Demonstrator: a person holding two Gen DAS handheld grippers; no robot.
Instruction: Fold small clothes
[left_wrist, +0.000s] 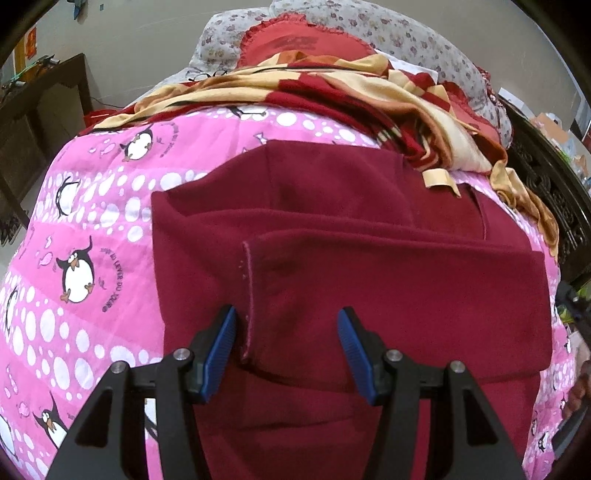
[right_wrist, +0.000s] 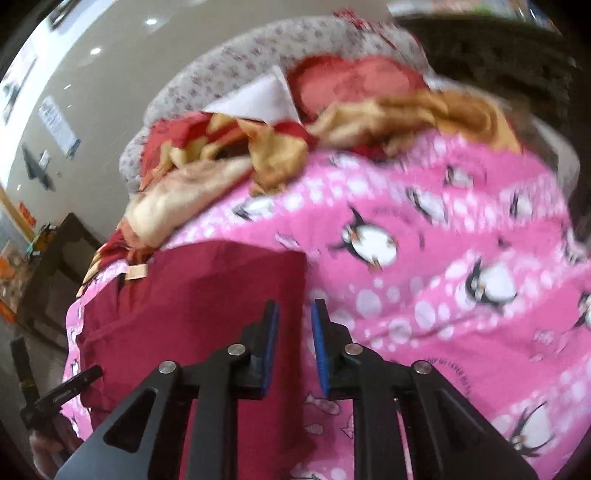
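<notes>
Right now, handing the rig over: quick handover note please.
Left gripper: open, jaws straddling the seamed edge of the folded-over flap, not pinching it.
Right gripper: narrow gap, nothing visibly held, at the garment's right edge.
Maroon garment: on the pink penguin quilt, partly folded, flap laid across the body.
Yellow-red blanket: heaped behind, untouched.
Left: finish the folds, then square it up.

A pale wall (left_wrist: 129, 37) stood behind the bed, a dark wooden cabinet (left_wrist: 44, 122) stood beside it, and ceiling lights (right_wrist: 95, 51) glowed overhead.
</notes>
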